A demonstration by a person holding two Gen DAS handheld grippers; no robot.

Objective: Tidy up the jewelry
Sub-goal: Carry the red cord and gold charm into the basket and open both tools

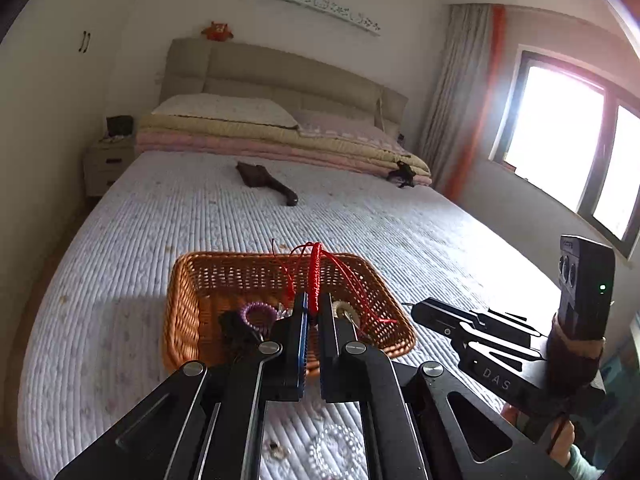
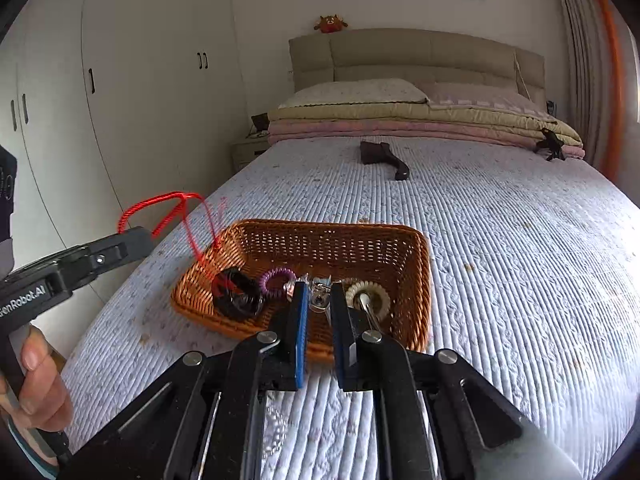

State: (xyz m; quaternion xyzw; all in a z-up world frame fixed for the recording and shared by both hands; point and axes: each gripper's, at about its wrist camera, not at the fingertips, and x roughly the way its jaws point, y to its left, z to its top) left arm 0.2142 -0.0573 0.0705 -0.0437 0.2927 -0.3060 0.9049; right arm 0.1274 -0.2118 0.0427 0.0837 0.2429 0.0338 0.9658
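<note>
Bedroom scene: a quilted bed (image 2: 500,240) fills both views, with a woven rattan basket (image 2: 416,280) lying near its foot end. Left gripper (image 1: 314,308), jaws closed on a red braided cord bracelet (image 1: 316,268), holds it raised above the basket's near wall; loose red tails trail down toward the basket interior. Right gripper (image 2: 319,300) hovers over the basket's near rim with its jaws nearly closed; whether they hold anything cannot be told, since small silver pieces (image 2: 320,296) show in the slit between them. Already inside the basket lie a black ring-shaped band (image 2: 238,294), a purple coil hair tie (image 2: 276,280) and a cream round ornament (image 2: 370,294). A clear bead bracelet (image 1: 336,452) lies on the bed outside the basket, beneath the left gripper.

Judged step: deposit of the red bracelet. It is best carried over the basket's bare middle, lowered until the trailing tails rest inside, and only then released, so that no strand drapes across the rim or snags the weave.

Clearance: the basket's far half is bare, and open quilt surrounds it on all sides. A dark brown object (image 2: 384,158) lies well apart toward the pillows. The two grippers stand near each other, side by side, so sideways moves call for care.
</note>
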